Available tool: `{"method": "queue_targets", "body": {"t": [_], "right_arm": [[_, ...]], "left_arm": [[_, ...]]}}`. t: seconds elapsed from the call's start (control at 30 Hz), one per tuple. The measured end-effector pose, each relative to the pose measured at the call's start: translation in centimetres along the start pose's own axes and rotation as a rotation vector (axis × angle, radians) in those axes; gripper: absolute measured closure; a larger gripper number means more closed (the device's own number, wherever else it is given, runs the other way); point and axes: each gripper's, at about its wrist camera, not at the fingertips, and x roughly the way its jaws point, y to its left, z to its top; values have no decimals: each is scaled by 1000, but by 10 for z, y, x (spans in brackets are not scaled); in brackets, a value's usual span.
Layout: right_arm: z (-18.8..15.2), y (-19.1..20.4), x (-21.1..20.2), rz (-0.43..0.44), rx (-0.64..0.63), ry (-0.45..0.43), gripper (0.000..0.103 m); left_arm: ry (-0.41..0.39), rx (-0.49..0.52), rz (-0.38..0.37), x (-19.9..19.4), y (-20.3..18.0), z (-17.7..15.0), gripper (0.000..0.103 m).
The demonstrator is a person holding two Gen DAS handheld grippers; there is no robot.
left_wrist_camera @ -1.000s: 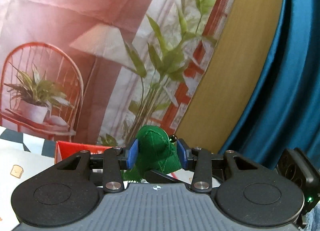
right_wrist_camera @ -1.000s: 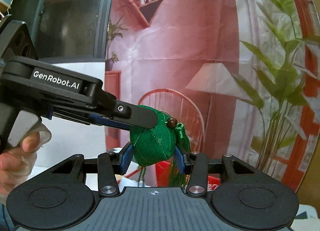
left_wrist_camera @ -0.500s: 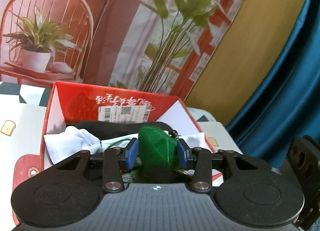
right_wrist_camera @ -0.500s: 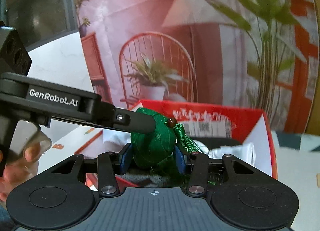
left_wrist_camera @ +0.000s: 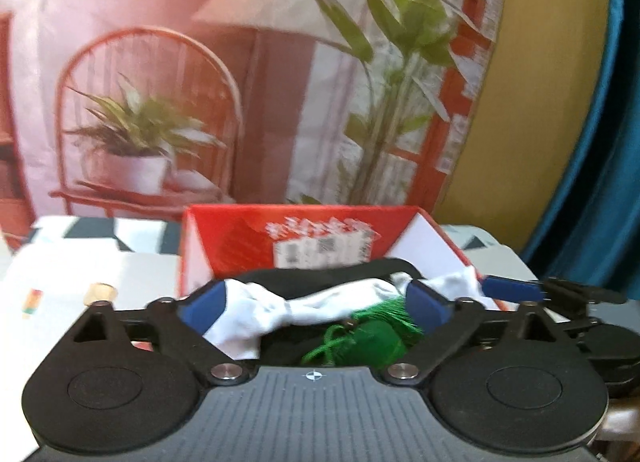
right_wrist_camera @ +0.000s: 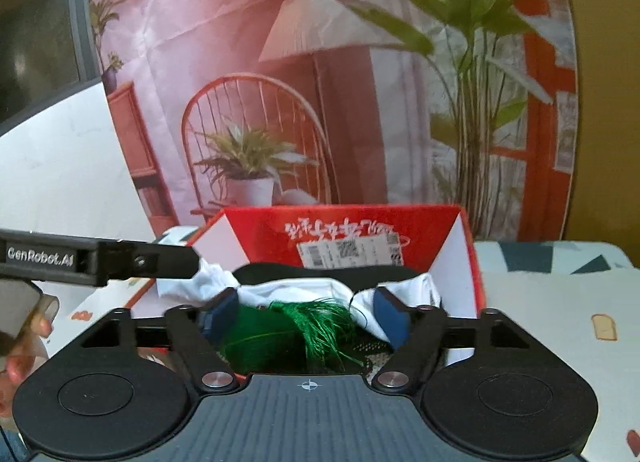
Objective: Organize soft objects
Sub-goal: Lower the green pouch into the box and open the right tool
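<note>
Both grippers hung over the red box (right_wrist_camera: 460,246), jaws opening, and the green tasselled pouch (left_wrist_camera: 372,342) lay loose below and between the pads, touching neither! Left gripper (left_wrist_camera: 316,304) spread widest, right gripper (right_wrist_camera: 308,316) less so. The pouch sat in the box on the white cloth (left_wrist_camera: 320,302), tassel (right_wrist_camera: 320,322) fanned toward the right gripper. Only the right view showed a hand (right_wrist_camera: 24,342); the left view showed the pouch's rounded body.
</note>
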Motion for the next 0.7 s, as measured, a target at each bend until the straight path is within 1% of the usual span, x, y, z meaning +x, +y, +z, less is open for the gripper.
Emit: {"method": "queue_targets", "body": {"t": [0.03,0.1,0.13,0.2,0.37,0.43,0.53,0.6,0.7], "right_arm": [[1,1,-3,-7,0,-5,25],[2,1,-10,-24,7,-13,11],[3,1,-12,-28,11,-19,9],[3,1,-17,-40,18,-28,0],[6,-1,-32,-65,69,-54,0],[8,1,-38,-99,83,-60,0],[11,5,-46,-145,95,-54,0],[13,6,-51,-146,108,-50,0],[12,10,-57,-151,107,-41,0]], "left_arm": [[-5,-11,14,-4,2,0,1],[-2,-29,23,-10,5,1,0],[-1,-33,28,-13,7,1,0],[-1,-32,46,-19,8,0,0],[-18,-10,93,-36,4,-1,0],[-24,-1,106,-43,2,-1,0],[-53,24,142,-55,-3,-1,0],[-41,37,165,-57,-6,0,0],[-27,31,171,-60,-5,-2,0]]}}
